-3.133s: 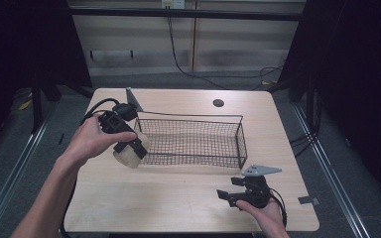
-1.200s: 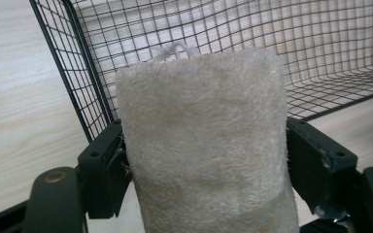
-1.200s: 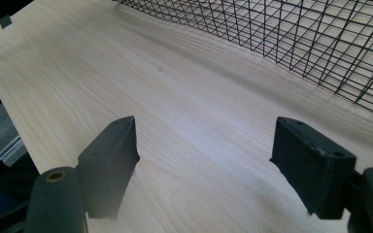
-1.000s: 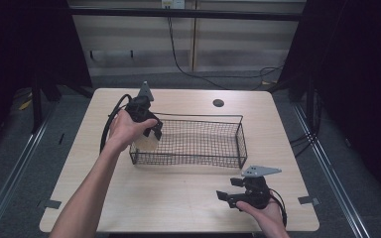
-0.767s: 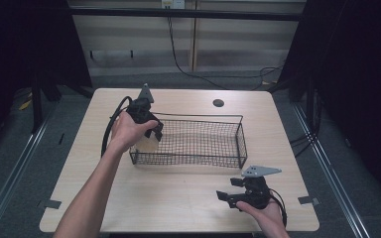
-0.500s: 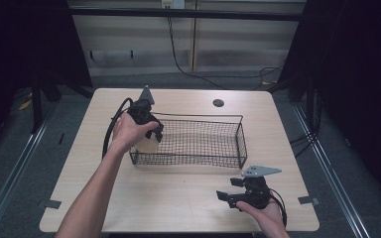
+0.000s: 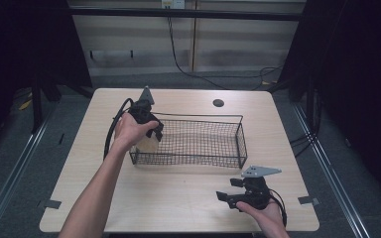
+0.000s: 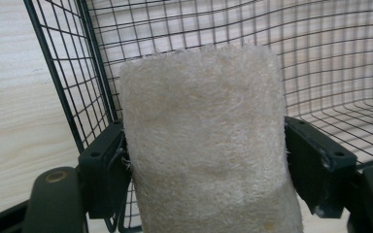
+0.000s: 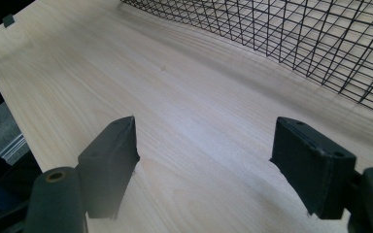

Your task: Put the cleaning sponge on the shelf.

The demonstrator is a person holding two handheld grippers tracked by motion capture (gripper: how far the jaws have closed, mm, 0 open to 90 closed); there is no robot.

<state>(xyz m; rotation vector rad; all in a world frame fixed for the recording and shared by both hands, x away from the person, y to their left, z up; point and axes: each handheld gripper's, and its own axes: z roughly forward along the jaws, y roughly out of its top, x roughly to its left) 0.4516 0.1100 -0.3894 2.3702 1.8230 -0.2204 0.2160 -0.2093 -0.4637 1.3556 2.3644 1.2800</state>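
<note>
Left gripper (image 7: pixel 149 130) pinching pale fibrous sponge (image 8: pixel 206 141) between both jaws, pads pressing its two sides; sponge sticking up past jaw tips, hanging inside left end of wire basket (image 7: pixel 228 120), mesh wall just behind it. Basket sitting mid-table (image 7: pixel 178 198). Right gripper (image 7: pixel 230 197) resting near front right table edge, jaws spread wide, holding nothing, bare wood showing between them, basket well apart.

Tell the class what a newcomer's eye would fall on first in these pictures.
First, the pale, fibrous rectangular sponge pad, clamped in the left gripper inside the left end of the black wire mesh basket. Next, the right gripper, fingers wide open, low over the light wooden table near its front right corner.
</note>
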